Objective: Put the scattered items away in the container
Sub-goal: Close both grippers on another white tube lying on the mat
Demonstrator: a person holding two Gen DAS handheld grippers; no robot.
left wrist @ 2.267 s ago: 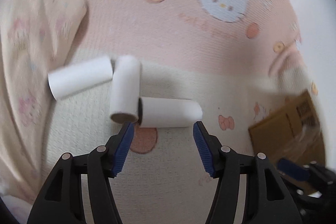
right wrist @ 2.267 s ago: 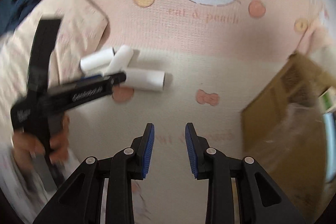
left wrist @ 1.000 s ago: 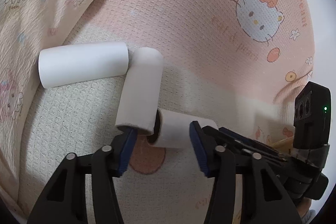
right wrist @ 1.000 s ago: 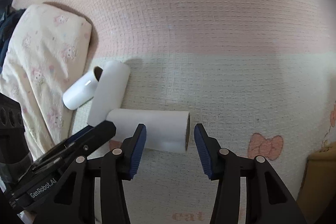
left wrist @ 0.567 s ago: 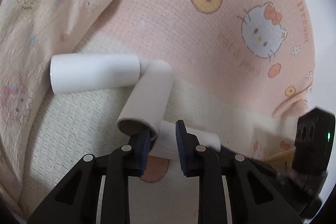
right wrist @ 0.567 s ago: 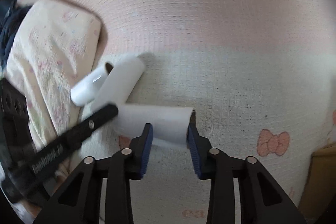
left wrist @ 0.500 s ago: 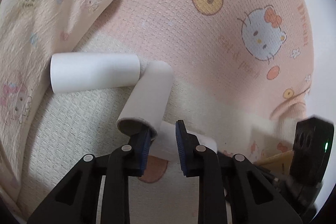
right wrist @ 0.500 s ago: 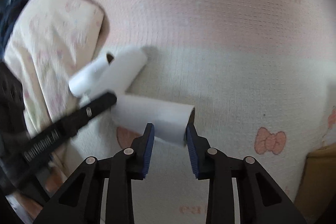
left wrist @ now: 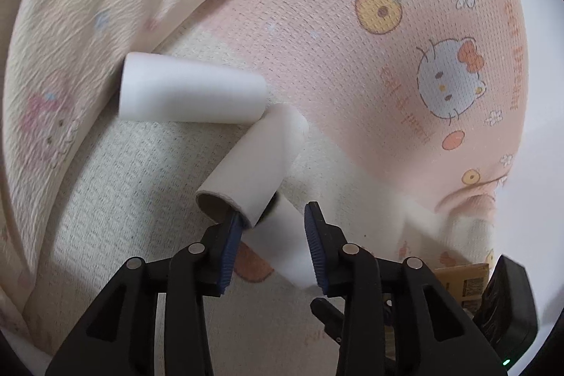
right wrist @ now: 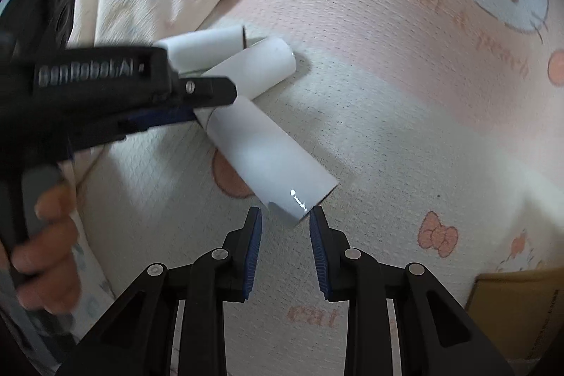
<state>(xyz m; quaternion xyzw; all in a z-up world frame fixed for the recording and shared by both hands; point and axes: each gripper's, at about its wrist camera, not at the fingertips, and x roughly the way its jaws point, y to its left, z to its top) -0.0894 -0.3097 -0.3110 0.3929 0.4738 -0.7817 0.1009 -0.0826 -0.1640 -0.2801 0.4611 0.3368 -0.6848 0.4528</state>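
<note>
The right gripper's jaws are closing on one end of the near roll, and their blue pads sit tight against its rim. From there the roll runs up and away at a slant across the blanket. The left gripper's jaws are spread and opening. The other end of that roll lies between them, and the left pad touches the open lower end of the middle roll. Only the left wrist view shows that contact; in the right wrist view the left gripper's black body covers the spot. The same view shows that the middle roll leans across the near roll's end and that its top meets the far roll, which lies crosswise beside the pillow. The right wrist view alone shows a hand wrapped round the left gripper's handle, and a glint on the near roll's glossy skin. The box sits at the lower right edge of both views, well apart from the rolls. Its inside cannot be seen.
</note>
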